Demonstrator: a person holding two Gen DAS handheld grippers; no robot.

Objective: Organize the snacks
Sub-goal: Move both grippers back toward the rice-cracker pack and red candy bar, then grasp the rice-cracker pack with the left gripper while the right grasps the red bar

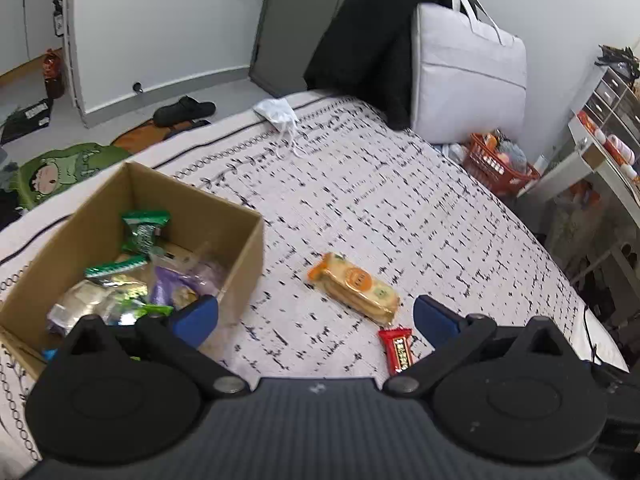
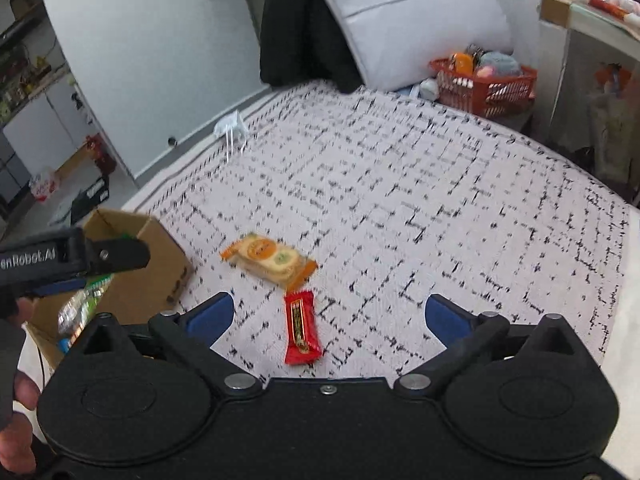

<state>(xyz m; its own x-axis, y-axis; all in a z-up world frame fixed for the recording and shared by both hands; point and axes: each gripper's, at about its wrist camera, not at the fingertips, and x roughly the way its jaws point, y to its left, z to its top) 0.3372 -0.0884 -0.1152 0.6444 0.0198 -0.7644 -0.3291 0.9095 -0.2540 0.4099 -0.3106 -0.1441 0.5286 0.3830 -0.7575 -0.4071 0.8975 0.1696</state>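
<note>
Two snacks remain on the bed: a red bar (image 2: 302, 330) between the spread right gripper (image 2: 328, 316), crackers (image 2: 270, 260) at eleven o'clock. Left gripper (image 1: 316, 316), spread, empty, beside the box (image 1: 240, 280). Best centre, lower, then pinch the bar.

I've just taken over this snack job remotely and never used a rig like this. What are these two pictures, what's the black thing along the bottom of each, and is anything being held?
A person holds one hand-held gripper in each hand, and each has a camera looking forward along its two blue-tipped fingers. The black shape at the bottom is that gripper's own body. The left hand-held gripper and the right hand-held gripper both stand open and hold nothing. On the patterned bedspread lie an orange cracker pack and a red candy bar, not yet boxed. The cardboard box, to the left in both views, already holds several wrapped snacks. In the right view, the left gripper also shows at the left edge, by the box.
</note>
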